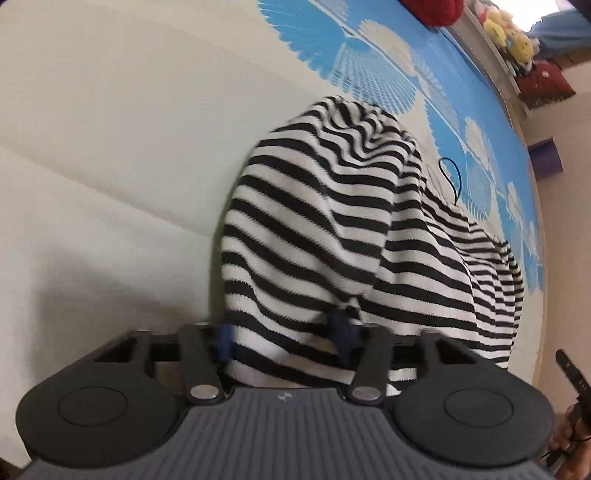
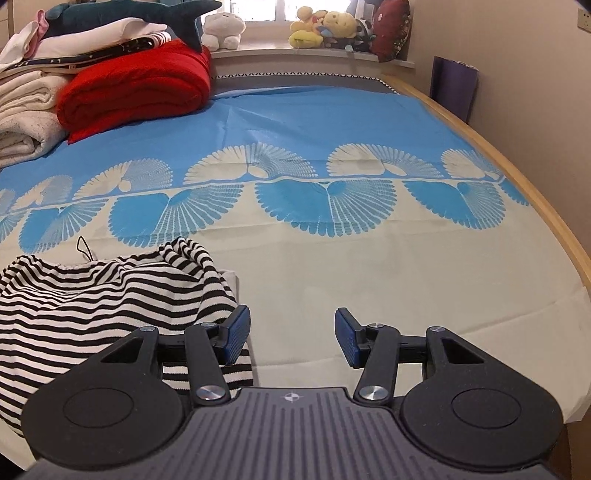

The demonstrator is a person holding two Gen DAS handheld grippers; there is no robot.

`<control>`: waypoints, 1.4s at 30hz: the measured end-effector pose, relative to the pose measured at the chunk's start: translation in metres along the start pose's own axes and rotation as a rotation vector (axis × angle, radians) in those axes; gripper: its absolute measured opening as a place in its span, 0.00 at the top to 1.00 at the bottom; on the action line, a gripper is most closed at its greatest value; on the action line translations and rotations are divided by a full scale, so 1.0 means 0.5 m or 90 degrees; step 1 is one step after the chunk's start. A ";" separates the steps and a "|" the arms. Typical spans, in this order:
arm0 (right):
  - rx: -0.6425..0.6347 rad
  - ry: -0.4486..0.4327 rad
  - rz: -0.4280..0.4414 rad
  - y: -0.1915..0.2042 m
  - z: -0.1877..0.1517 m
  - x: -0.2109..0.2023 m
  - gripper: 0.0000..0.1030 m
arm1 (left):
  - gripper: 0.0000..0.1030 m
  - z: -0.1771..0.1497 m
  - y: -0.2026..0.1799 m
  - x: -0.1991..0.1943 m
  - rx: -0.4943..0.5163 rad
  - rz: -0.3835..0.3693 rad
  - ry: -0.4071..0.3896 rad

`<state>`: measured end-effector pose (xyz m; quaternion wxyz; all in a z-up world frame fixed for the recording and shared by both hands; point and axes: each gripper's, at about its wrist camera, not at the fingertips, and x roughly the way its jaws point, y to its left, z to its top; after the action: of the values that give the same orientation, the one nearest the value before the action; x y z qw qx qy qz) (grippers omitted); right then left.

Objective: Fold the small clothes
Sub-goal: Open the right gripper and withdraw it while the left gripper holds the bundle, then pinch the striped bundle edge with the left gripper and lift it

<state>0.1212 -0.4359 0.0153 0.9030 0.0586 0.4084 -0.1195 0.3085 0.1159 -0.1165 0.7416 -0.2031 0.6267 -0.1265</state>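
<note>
The black-and-white striped knit garment [image 2: 110, 295] lies crumpled in a heap on the bed [image 2: 369, 266], on the cream part of a cream and blue sheet printed with fan shapes. A thin black cord loop [image 2: 84, 248] shows at its far edge, resting on the sheet.

Left claw [image 1: 284, 336]: the striped fabric fills the gap between its blue-padded fingers [image 1: 341, 332] and drapes over both. The cloth hides the pad faces, so whether they pinch the garment or merely stand around it cannot be told.

Right claw [image 2: 292, 338]: spread, with bare cream sheet showing between its two blue pads. Its left finger [image 2: 236, 338] sits against the near edge of the striped garment; its other finger stands over the sheet, clear of the cloth. Nothing is gripped.

At the far left of the bed, in the right wrist view, a folded red blanket [image 2: 136, 92] sits beside a stack of cream and white folded linens [image 2: 22, 110], with a dark teal plush shark [image 2: 147, 9] on top. A row of yellow and white soft toys [image 2: 325, 29] occupies the window ledge beyond. A purple flat object [image 2: 454, 88] leans against the wall beside the bed's wooden rim.
</note>
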 end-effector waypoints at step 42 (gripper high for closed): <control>-0.013 0.013 -0.003 0.028 0.015 0.035 0.49 | 0.84 0.021 -0.024 0.022 0.045 -0.044 0.009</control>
<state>0.1416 -0.4267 0.0072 0.8992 0.0495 0.4187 -0.1169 0.3215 0.1020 -0.1196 0.7391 -0.1975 0.6197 -0.1751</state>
